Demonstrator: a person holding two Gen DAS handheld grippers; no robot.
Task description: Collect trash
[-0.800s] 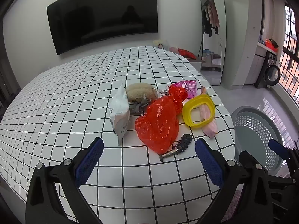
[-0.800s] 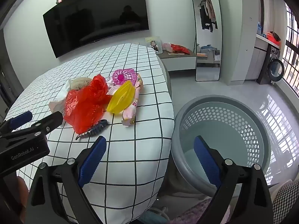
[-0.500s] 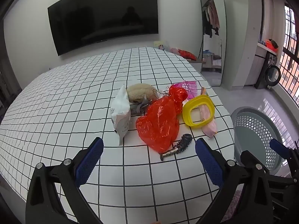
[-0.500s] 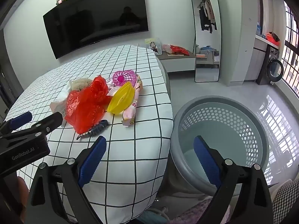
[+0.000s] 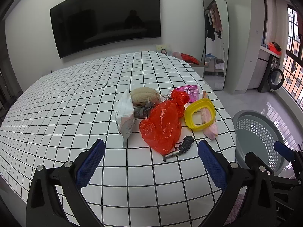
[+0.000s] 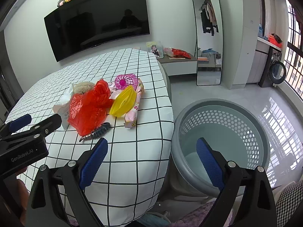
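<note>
A heap of trash lies near the right edge of the white checked bed (image 5: 75, 113): a red plastic bag (image 5: 162, 124), a white packet (image 5: 126, 117), a yellow ring (image 5: 199, 114), a pink wrapper (image 5: 210, 128), a pink mesh piece (image 5: 190, 90), a beige fuzzy lump (image 5: 144, 96) and a dark ridged piece (image 5: 181, 148). My left gripper (image 5: 151, 162) hangs open just short of the heap, nothing between its fingers. My right gripper (image 6: 151, 160) is open over the bed's edge, beside the grey perforated basket (image 6: 223, 138). The red bag (image 6: 89, 107) and yellow ring (image 6: 124, 104) lie beyond it to the left.
The basket (image 5: 259, 132) stands on the tiled floor right of the bed. A black TV (image 5: 106, 20) hangs on the far wall, a tall mirror (image 6: 207, 37) leans by a low bench (image 6: 180, 63). The left gripper's body (image 6: 24, 141) shows at the right view's left edge.
Both views have tilted slightly, so the heap and basket sit a little lower in frame. Nothing was taken hold of or moved on the bed.
</note>
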